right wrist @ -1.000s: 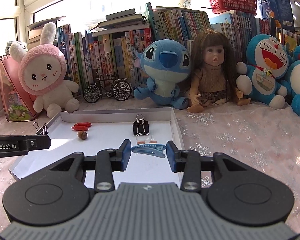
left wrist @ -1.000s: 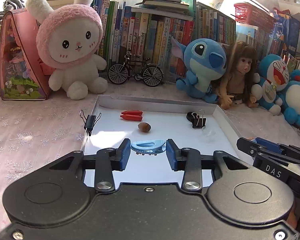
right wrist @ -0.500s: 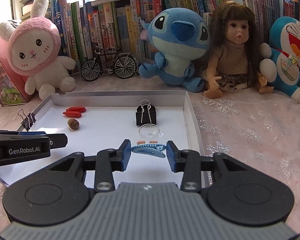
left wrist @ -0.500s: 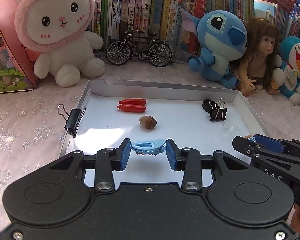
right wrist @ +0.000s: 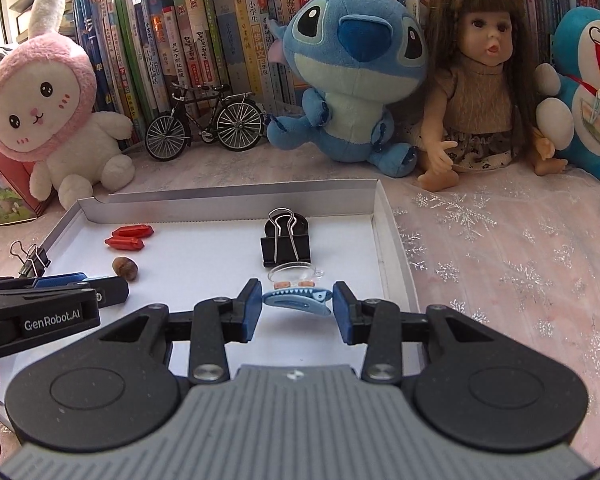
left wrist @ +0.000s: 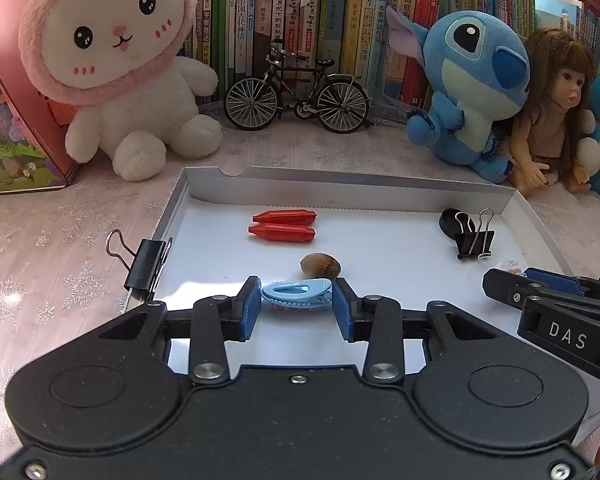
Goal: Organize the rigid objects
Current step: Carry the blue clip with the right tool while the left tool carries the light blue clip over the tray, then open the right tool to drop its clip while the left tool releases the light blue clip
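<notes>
Each gripper, left (left wrist: 296,307) and right (right wrist: 296,308), clamps a blue hair clip (left wrist: 297,293) between its fingers; next, likely setting them into the white tray (left wrist: 340,190) ahead.

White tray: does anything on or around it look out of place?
One black binder clip is clamped onto the left rim of the tray rather than lying inside, where another binder clip lies loose. Nothing looks spilled or damaged.
</notes>
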Demonstrator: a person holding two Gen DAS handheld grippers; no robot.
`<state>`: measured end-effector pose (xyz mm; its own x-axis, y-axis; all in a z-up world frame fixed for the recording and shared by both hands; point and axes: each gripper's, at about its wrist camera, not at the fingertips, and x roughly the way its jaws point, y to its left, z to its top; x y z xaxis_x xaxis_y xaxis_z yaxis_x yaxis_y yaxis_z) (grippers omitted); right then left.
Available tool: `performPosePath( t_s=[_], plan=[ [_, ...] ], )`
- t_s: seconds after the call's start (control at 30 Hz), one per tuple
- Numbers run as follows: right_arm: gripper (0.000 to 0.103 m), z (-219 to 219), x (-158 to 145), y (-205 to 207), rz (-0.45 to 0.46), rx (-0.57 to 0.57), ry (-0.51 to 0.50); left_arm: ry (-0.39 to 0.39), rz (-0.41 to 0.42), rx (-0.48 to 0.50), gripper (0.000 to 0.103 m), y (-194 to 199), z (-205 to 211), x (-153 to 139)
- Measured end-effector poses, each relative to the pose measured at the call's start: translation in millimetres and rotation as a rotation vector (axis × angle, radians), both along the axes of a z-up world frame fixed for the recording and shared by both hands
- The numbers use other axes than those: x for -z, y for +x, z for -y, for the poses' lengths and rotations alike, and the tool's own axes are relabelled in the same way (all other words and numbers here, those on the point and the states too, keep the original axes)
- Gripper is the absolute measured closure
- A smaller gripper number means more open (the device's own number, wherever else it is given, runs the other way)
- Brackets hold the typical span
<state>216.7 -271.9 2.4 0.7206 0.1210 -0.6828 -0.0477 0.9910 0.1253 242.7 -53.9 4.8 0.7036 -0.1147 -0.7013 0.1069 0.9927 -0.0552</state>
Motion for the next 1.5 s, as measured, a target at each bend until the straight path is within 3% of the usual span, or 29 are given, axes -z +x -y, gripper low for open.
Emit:
performPosePath(
  t_s=[0.77,0.9,1.0,1.17,1.5],
  plan=[
    [0.055,-2.6,6.0,7.5,-0.004,0.013,-0.015,0.043,0.037,-0.007,0.065,5.0,1.6,3.3],
    [0.055,-3.6,5.6,7.2,-0.003,0.006,-0.021,0.039,0.033,-0.012,0.057,5.1,0.5,3.4],
    [0.045,-3.9,4.8,5.6,0.004,0.006,-0.021,0.042,0.03,-0.015,0.053,4.6,0.3,3.2],
    [0.044,-6.3,4.8,1.6,0.008,-0.011,-0.032,0.027,0.022,-0.017,0.046,1.7,-3.7,1.5],
    [0.032,-8.0,1.2,-9.8,0.022,-0.028,-0.026,0.01,0.022,-0.014,0.035,-7.9,-12.8,-2.6]
  ],
)
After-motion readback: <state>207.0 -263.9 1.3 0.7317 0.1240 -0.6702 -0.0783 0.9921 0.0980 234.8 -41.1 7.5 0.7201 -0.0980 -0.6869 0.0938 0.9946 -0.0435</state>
